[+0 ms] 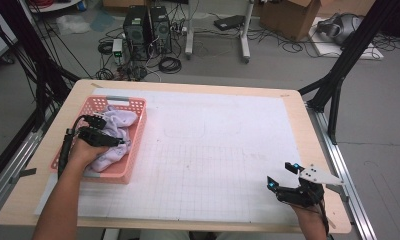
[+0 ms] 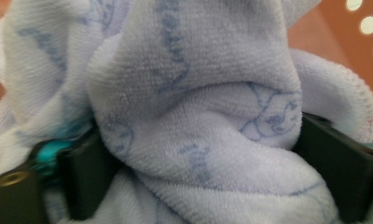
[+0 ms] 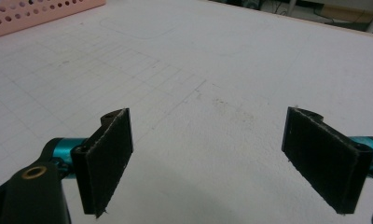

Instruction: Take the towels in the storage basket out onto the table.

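Note:
A pale lilac towel [image 1: 122, 120] with blue line drawings lies bunched in a pink perforated basket [image 1: 139, 131] at the table's left. My left gripper [image 1: 113, 132] reaches down into the basket over the towel. In the left gripper view its jaws stand wide apart, with a thick fold of the towel [image 2: 198, 107] bulging between the pads [image 2: 84, 175]. My right gripper [image 1: 280, 175] hovers low over the white gridded sheet [image 1: 213, 145] near the table's front right corner. Its jaws stand open, and between them lies bare sheet [image 3: 208, 107].
The basket's side [image 3: 31, 14] sits far off to the upper left in the right gripper view. The wooden table edge [image 1: 308, 125] runs close to the right gripper. Computer cases [image 1: 148, 30], cables and cardboard boxes stand on the floor beyond the table.

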{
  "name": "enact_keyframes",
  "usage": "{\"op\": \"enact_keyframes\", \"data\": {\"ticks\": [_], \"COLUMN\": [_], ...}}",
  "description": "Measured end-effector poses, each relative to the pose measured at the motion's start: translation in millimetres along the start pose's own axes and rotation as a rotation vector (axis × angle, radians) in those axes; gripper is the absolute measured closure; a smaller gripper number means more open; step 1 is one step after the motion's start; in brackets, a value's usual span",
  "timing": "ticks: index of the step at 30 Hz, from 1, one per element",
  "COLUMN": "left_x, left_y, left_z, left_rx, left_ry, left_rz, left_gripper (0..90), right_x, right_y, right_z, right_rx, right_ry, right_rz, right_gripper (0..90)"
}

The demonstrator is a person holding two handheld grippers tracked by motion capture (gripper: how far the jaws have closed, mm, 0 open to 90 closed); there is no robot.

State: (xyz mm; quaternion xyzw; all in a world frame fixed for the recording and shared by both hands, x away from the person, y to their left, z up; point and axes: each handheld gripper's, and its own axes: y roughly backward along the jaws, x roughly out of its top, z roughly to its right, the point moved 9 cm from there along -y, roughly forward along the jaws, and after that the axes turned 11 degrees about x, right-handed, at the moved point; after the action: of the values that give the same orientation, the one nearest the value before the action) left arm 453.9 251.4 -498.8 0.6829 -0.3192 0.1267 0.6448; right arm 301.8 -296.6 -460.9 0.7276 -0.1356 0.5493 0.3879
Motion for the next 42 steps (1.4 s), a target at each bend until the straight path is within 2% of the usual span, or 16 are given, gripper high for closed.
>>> {"op": "enact_keyframes", "data": {"ticks": [2,3,4,8,14,16,19,22,26,34,38,42], "left_x": [2.1,2.7,3.3,5.1,7.4,9.2,13.5,19.2,30.1,46.0,51.6,56.8], "left_y": [-0.3,0.2,0.8,2.9,7.9,11.2,17.7,26.4,44.0,78.0,90.4,101.1], "left_z": [0.3,0.3,0.6,1.1,-1.0,-2.9,-6.4,-9.1,-11.2,-14.2,-11.3,-7.3], "left_rx": [0.016,0.017,0.019,0.03,0.028,0.009,-0.021,-0.047,-0.075,-0.14,-0.175,-0.194], "left_ry": [0.005,0.007,0.01,0.013,0.053,0.095,0.171,0.209,0.262,0.315,0.319,0.302], "left_rz": [0.01,0.01,0.013,0.018,0.029,0.053,0.106,0.166,0.273,0.475,0.549,0.615], "left_gripper": [24.2,33.0,33.0,50.0,58.2,59.6,60.6,60.8,60.9,60.8,60.8,60.7], "right_x": [0.1,0.3,0.3,0.4,0.3,0.2,0.2,-0.7,0.8,1.0,0.8,0.5], "right_y": [-0.3,0.6,0.6,2.9,6.3,7.3,8.8,8.5,10.7,11.5,10.3,10.4], "right_z": [-0.5,-0.9,-0.9,0.8,3.5,4.8,5.3,7.6,7.7,6.7,6.0,5.9], "right_rx": [0.001,-0.001,-0.001,-0.008,-0.016,-0.02,-0.023,-0.023,-0.028,-0.027,-0.024,-0.023], "right_ry": [0.002,0.0,0.0,-0.005,-0.016,-0.02,-0.022,-0.03,-0.032,-0.039,-0.035,-0.037], "right_rz": [-0.002,-0.001,-0.001,0.004,0.011,0.013,0.016,0.015,0.027,0.031,0.028,0.027], "right_gripper": [15.0,15.0,15.0,15.1,15.0,15.1,15.0,15.1,15.1,15.1,15.1,15.1]}}
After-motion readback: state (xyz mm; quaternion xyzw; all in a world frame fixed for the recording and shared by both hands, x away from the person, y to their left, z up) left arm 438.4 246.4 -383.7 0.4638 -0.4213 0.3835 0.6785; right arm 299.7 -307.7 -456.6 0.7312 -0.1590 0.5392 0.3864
